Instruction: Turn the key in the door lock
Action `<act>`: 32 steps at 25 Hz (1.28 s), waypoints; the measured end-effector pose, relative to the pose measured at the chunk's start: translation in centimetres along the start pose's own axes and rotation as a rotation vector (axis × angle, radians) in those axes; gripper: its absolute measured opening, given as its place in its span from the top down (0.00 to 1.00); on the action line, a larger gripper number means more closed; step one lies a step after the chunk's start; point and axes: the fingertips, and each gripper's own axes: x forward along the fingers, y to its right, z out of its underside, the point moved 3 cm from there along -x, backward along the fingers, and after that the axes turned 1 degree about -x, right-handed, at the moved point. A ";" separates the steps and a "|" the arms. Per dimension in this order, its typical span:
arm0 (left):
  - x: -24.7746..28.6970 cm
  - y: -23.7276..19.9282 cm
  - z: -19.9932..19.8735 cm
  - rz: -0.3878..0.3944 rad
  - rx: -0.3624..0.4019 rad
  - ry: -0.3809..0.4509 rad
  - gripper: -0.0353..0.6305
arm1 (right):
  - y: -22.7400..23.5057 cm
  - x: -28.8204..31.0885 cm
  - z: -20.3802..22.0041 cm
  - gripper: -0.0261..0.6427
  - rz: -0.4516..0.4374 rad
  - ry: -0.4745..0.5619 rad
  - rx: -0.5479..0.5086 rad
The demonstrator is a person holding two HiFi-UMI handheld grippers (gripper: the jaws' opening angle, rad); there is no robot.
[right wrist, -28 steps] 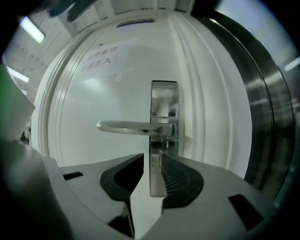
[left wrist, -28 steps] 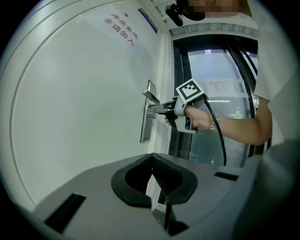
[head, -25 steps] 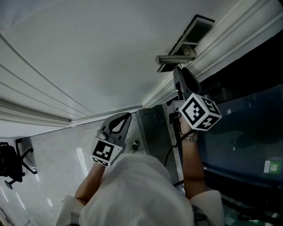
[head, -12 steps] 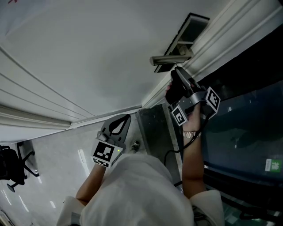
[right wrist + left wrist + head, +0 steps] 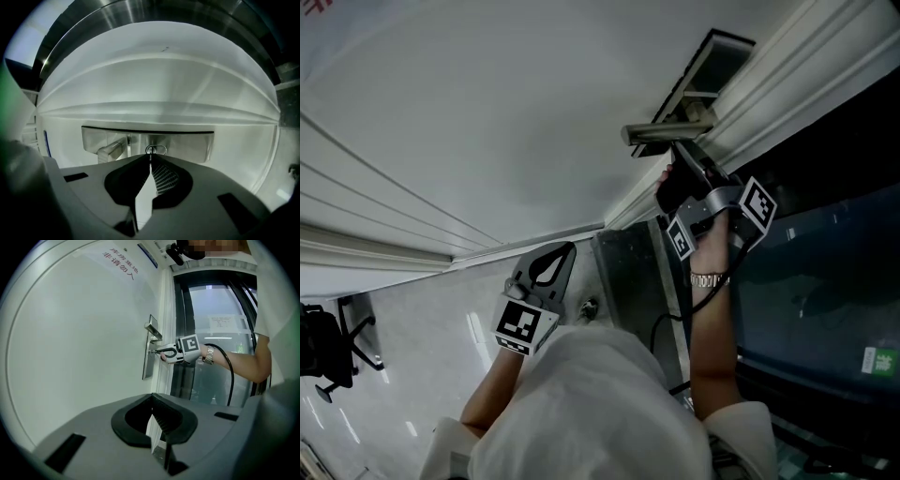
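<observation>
The lever handle [image 5: 667, 130] sticks out of the steel lock plate [image 5: 146, 367] on the white door. In the left gripper view my right gripper [image 5: 155, 351] is level, its tips at the key [image 5: 150, 351] below the handle [image 5: 153, 329]. The right gripper view shows the key [image 5: 150, 150] in its oval keyhole, pinched at the tips of my right gripper [image 5: 150, 158], whose jaws have just been closing on it. In the head view the right gripper [image 5: 674, 153] hides the key. My left gripper [image 5: 569, 249] hangs lower left, away from the door, shut and holding nothing [image 5: 152, 396].
A dark glass panel [image 5: 825, 281] and its frame run to the right of the door. A metal threshold plate [image 5: 628, 277] lies on the floor below the lock. An office chair [image 5: 323, 352] stands far left. A black cable [image 5: 230, 376] hangs from my right wrist.
My right gripper has rolled about a quarter turn, moved in to the lock below the handle and closed its jaws. The left gripper has stayed where it was.
</observation>
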 end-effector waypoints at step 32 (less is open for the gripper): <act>1.9 -0.5 0.0 0.091 0.010 -0.024 0.94 | -2.4 1.1 2.9 0.87 0.549 -0.036 -1.852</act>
